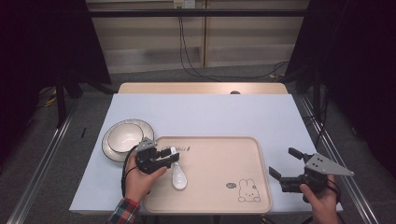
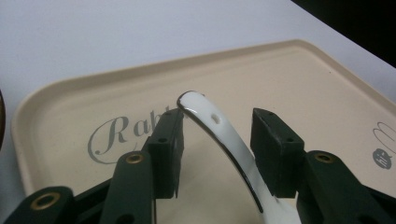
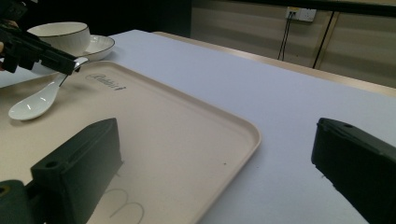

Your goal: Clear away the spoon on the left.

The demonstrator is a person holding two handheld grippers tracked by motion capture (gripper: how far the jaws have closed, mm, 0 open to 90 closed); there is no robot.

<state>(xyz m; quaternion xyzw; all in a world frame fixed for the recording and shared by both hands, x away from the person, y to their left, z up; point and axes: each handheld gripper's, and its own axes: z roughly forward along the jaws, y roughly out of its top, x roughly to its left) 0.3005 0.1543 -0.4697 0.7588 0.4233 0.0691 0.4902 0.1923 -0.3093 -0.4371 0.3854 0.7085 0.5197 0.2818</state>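
A white ceramic spoon (image 1: pixel 179 177) lies on the beige rabbit-print tray (image 1: pixel 219 158), its bowl toward the tray's front. My left gripper (image 1: pixel 172 156) is open at the tray's left end. Its jaws stand on either side of the spoon's raised handle (image 2: pixel 224 135), with a gap showing on each side. The right gripper view shows the same spoon (image 3: pixel 32 102) with the left gripper (image 3: pixel 70 65) at its handle tip. My right gripper (image 1: pixel 281 161) is open and empty, over the table just off the tray's right edge (image 3: pixel 233 126).
A white bowl (image 1: pixel 124 135) sits on a dark-rimmed plate (image 1: pixel 112 149) left of the tray, close behind my left hand. The bowl (image 3: pixel 60 35) and plate (image 3: pixel 100 46) are also in the right gripper view. A pale blue cloth (image 1: pixel 201 112) covers the table beyond the tray.
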